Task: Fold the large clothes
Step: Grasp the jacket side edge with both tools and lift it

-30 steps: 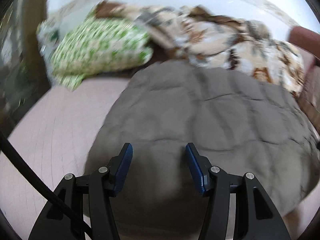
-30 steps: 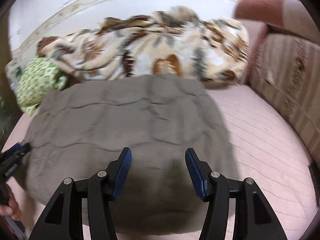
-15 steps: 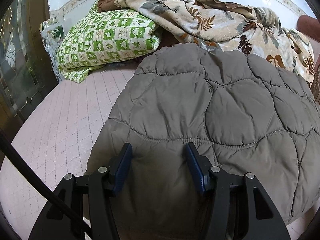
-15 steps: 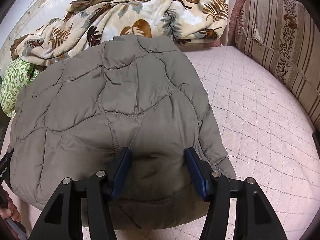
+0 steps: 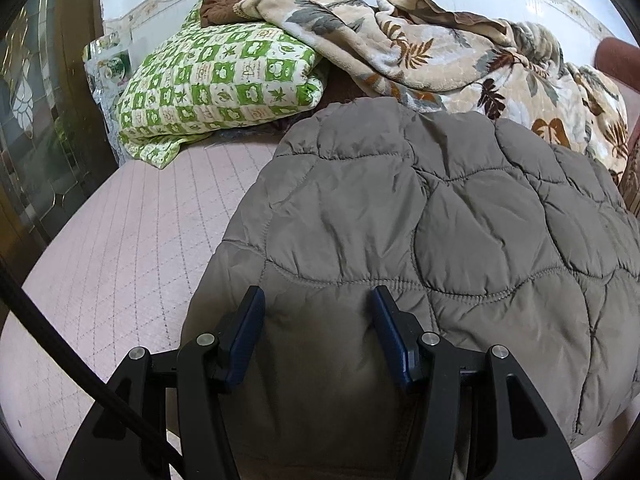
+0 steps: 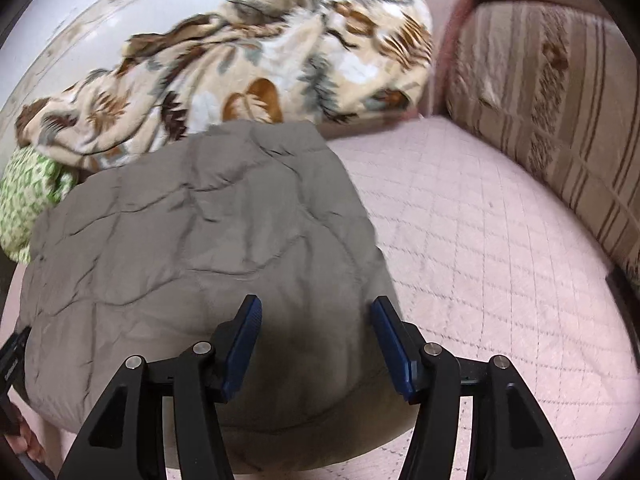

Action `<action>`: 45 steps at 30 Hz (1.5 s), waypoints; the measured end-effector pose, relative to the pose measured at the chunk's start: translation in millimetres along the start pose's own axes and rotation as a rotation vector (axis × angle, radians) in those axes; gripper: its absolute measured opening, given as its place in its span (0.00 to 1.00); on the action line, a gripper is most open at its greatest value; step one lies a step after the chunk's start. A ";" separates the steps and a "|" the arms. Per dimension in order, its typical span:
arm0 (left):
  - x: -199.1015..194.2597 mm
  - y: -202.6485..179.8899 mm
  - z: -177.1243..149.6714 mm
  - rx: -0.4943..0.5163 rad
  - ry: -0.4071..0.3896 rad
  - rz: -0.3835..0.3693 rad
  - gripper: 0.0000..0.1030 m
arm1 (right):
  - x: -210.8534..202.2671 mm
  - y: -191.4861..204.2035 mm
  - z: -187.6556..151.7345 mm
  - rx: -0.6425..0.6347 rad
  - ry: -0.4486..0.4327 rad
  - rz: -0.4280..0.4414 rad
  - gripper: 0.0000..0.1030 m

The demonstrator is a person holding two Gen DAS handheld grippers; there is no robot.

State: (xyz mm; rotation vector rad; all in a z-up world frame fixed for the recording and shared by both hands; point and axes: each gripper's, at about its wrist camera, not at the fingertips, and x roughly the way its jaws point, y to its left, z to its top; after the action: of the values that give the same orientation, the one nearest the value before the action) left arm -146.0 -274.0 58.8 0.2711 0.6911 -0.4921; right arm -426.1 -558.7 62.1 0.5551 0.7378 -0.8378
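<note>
Risk: both tools spread, left tool (image 5: 318,334) and right tool (image 6: 316,336) pinch nothing; puffy jacket (image 5: 440,240) maybe springs open, slides on bed (image 6: 500,240).

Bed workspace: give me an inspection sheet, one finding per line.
Surface: pink diamond-quilted mattress cover, bare to the right of the coat.
Job's things: grey-brown quilted padded coat lying in a folded bundle.
Clutter: green-and-white checked pillow; cream leaf-print fleece blanket heaped behind the coat.
Grippers: left tongs open over the coat's near edge; right tongs open, image blurred.
Cables: black cable crossing the left view's lower left.
Surroundings: striped upholstered bed side; glass-panelled wooden door.
</note>
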 end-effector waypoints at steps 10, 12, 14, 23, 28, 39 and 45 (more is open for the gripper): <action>-9.5 37.8 17.0 -0.162 0.054 -0.147 0.53 | -2.4 -18.7 3.0 0.099 0.043 0.089 0.60; -17.3 56.6 19.4 -0.204 0.061 -0.154 0.53 | -14.2 -25.5 6.2 0.120 0.028 0.105 0.60; -22.7 72.7 18.3 -0.233 0.082 -0.167 0.53 | -24.5 -34.3 5.4 0.156 0.023 0.117 0.60; -43.5 147.5 -39.8 -0.472 0.211 -0.221 0.67 | -73.5 -99.2 -26.4 0.360 -0.001 0.184 0.75; -33.7 152.6 -57.4 -0.568 0.280 -0.309 0.67 | -59.3 -121.3 -52.6 0.502 0.085 0.291 0.75; -9.6 129.5 -52.1 -0.653 0.277 -0.405 0.69 | -21.8 -106.7 -67.9 0.628 0.192 0.438 0.78; -1.3 117.9 -53.1 -0.657 0.284 -0.384 0.74 | -14.9 -111.2 -69.8 0.688 0.187 0.454 0.78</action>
State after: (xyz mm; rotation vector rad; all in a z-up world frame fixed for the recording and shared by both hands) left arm -114.5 -152.0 29.3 -0.4270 1.1500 -0.5660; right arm -548.6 -565.5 13.0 1.3765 0.4454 -0.6004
